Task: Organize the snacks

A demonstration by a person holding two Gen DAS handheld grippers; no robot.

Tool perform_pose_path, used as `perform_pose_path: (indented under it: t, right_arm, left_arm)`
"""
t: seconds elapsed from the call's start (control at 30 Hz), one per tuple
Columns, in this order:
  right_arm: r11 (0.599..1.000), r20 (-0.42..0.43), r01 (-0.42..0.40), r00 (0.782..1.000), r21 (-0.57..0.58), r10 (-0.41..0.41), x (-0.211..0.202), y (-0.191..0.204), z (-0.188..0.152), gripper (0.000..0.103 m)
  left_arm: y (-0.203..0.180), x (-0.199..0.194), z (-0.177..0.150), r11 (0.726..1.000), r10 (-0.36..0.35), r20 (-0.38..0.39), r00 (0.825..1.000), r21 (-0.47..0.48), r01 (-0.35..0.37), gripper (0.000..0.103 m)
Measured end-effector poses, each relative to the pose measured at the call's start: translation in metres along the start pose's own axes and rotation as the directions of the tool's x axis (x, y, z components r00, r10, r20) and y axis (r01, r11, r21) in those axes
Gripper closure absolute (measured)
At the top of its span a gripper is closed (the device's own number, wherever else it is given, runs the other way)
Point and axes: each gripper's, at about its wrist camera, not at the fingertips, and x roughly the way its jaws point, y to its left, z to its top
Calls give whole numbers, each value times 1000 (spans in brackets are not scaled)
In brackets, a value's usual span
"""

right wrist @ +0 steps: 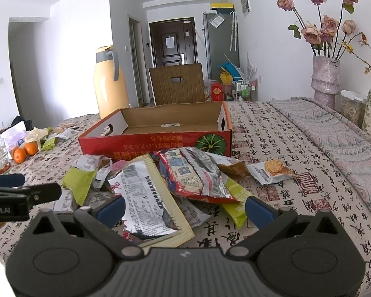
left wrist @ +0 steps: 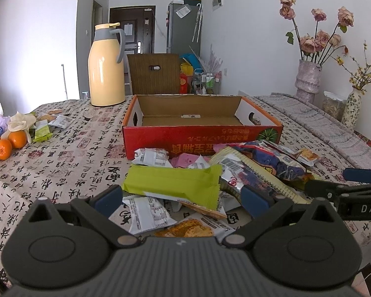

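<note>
Though roomy and stiff-walled, red cardboard box (left wrist: 200, 137) at frame centre, on desk (left wrist: 61, 163), looks light enough to slide if nudged; shows bare floor where visible, near wall hiding the front strip of the inside. Just in front of it, across lower centre, heap of snack packets (right wrist: 160, 180): thin, crinkly, slippery film, near weightless, contents probably crumbly, so best pinched at a flat sealed end rather than across the filling.

Largest, silver-and-cream packet (right wrist: 148, 195) in right wrist view, lower centre: long, flat, bendy; nearest crimped edge lies between right gripper (right wrist: 185, 209) fingers, spread wide, closed on nothing. Red-patterned packet (right wrist: 195, 175) rests on top of it, likely to shift when pulled.

Green packet (left wrist: 173, 182) in left wrist view, lower centre: flat, floppy, right serrated seam free to take. Left gripper (left wrist: 183, 199) fingers equally wide apart, empty, hovering over small white packets (left wrist: 148, 212).

Lower layers of the heap buried, count impossible; print illegible. Small packet with biscuit picture (right wrist: 272, 169) lies apart, right of the heap.
</note>
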Motion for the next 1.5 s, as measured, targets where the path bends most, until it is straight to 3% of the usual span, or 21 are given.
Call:
perform_pose_path:
  t: [0.33, 0.53, 0.97, 1.0, 1.07, 1.13, 1.3, 1.5]
  right_arm:
    - [1000, -27, 1, 1000, -25, -2, 26, -9, 24, 0]
    - [999, -82, -33, 996, -33, 30, 62, -16, 44, 1]
    - [989, -230, -133, 962, 66, 145, 138, -28, 52, 17]
    - [990, -225, -131, 964, 60, 141, 138, -27, 52, 18]
    - [987, -214, -149, 964, 67, 160, 136, -28, 53, 32]
    - [982, -206, -174, 961, 78, 186, 131, -29, 53, 41]
    - [991, -125, -133, 984, -18, 130, 109, -17, 47, 44]
    - [994, -14, -98, 995, -48, 98, 77, -11, 41, 45]
  left_arm:
    - [10, 15, 8, 1000, 15, -11, 1000, -13, -15, 0]
    - [16, 25, 13, 1000, 19, -22, 1000, -23, -19, 0]
    - [27, 45, 16, 998, 34, -62, 998, -47, -37, 0]
    - [27, 45, 17, 998, 34, -62, 997, -49, -37, 0]
    - [28, 46, 18, 998, 33, -64, 997, -52, -37, 0]
    - [28, 47, 19, 998, 32, -67, 997, -54, -36, 0]
    - [28, 50, 22, 997, 30, -94, 995, -67, -36, 0]
    - [32, 57, 35, 992, 10, -138, 990, -125, -27, 0]
